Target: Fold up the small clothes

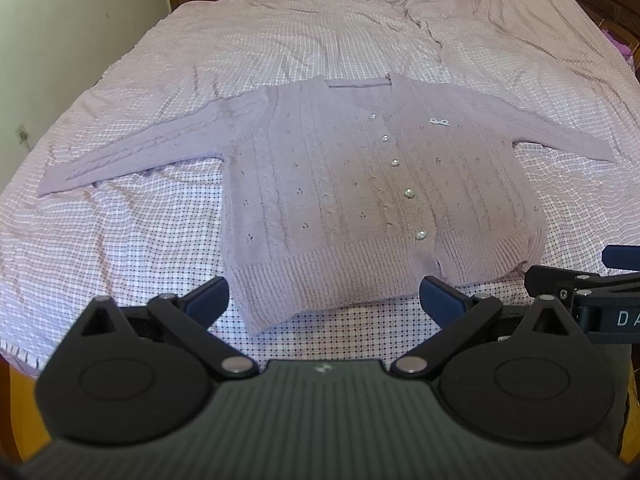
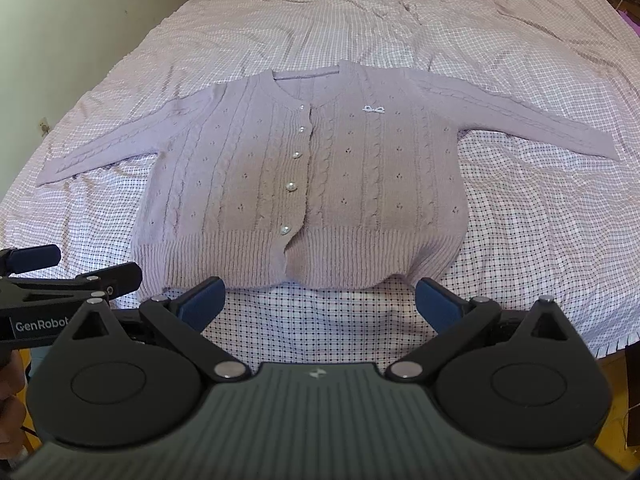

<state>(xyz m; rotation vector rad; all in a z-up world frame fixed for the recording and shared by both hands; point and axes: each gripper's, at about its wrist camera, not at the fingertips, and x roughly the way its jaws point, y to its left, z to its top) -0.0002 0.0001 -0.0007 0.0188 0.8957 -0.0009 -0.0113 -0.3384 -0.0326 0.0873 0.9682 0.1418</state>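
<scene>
Lilac cardigan (image 1: pixel 340 200) flat on checked bedsheet (image 1: pixel 120 240), sleeves spread, left gripper (image 1: pixel 324 300) and right gripper (image 2: pixel 320 300) wide apart, empty, near hem (image 2: pixel 300 256).

Light: soft, even daylight, slightly dim
Shadows: faint, in bedsheet (image 1: pixel 280 40) creases
Focus: sharp throughout
Edges: strong fisheye bending, dark corners

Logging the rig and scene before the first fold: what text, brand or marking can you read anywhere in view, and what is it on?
"GenRobot": white letters on the black body of the left gripper, read from the right wrist view.
"DA": white letters, cut off by the picture edge, on the black body of the right gripper, read from the left wrist view.
Small pale logo mark on each gripper's grey ribbed housing: a symbol, no letters.
Lilac cable-knit cardigan and checked bedsheet: no text.
</scene>
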